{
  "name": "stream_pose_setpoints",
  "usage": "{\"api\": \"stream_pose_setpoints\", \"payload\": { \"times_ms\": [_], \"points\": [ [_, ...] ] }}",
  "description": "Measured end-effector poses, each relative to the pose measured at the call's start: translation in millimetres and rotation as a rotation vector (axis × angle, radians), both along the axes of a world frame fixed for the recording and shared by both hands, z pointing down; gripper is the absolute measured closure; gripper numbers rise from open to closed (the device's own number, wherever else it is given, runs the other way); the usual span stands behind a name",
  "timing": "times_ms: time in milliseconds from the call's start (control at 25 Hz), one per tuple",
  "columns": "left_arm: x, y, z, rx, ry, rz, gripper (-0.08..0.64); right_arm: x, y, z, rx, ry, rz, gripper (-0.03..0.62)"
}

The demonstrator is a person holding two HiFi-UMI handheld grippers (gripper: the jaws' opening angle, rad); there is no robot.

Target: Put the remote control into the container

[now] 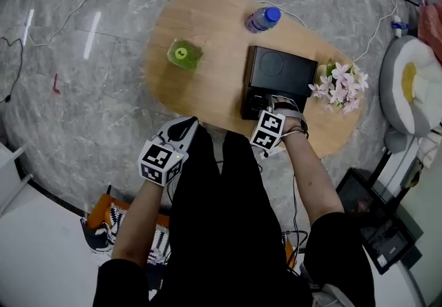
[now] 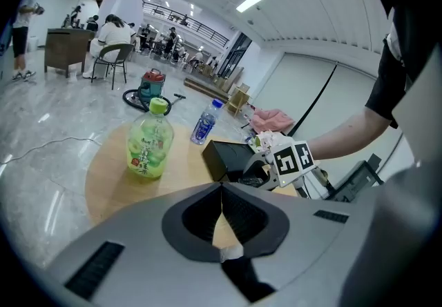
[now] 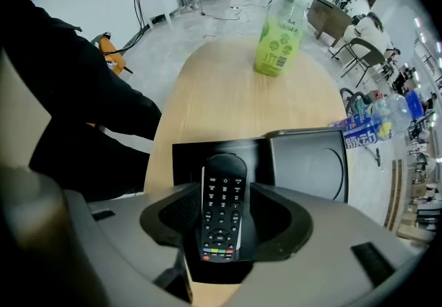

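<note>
Logged: remote control (image 3: 222,192), slim, black, lying face up in the open tray of the black container (image 3: 185,157), lid (image 3: 307,161) folded out at 3 o'clock. Judged light, rigid, smooth-sided and a little slippery; best taken across the long edges near mid-length. Straddled by right gripper (image 3: 222,223), tongs apart, pads not pressing. Left gripper (image 2: 221,205) off the table (image 1: 207,85) at 7 o'clock, tongs together, empty. No brand legible on the remote. Blue bottle (image 3: 366,134) label appears to read 脉动. Green bottle (image 3: 280,30) print at 12 o'clock too small to read.
</note>
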State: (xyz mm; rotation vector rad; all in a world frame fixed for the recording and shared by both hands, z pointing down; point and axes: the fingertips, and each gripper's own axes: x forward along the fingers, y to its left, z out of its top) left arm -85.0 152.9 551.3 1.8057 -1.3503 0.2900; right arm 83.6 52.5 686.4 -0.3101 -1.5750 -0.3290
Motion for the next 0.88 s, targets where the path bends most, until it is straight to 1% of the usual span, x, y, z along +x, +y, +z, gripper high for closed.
{"api": "stream_pose_setpoints", "payload": {
  "times_ms": [200,280,360,440,560,680,720,760,880],
  "points": [
    [4,-8,-16,0.022,-0.030,-0.013,0.552,-3,-1,-21,-0.012,-0.065,0.030,0.385],
    [8,-11,-27,0.035,-0.047,-0.020,0.552,-2,-2,-34,-0.024,-0.104,0.076,0.385],
    [13,-14,-41,0.056,-0.068,-0.033,0.554,1,-6,-53,-0.041,-0.160,0.147,0.385],
    [17,-18,-59,0.082,-0.093,-0.053,0.552,2,-13,-81,-0.066,-0.237,0.244,0.385],
    [19,-27,-91,0.138,-0.135,-0.096,0.552,2,-27,-129,-0.104,-0.382,0.387,0.386],
    [24,-39,-126,0.205,-0.175,-0.138,0.552,7,-41,-175,-0.103,-0.501,0.444,0.388],
    [26,-43,-138,0.227,-0.180,-0.155,0.554,9,-43,-190,-0.100,-0.536,0.457,0.399],
    [28,-46,-150,0.250,-0.183,-0.175,0.552,10,-46,-205,-0.095,-0.575,0.475,0.412],
    [30,-53,-183,0.320,-0.198,-0.220,0.554,12,-50,-250,-0.074,-0.707,0.542,0.481]
  ]
}}
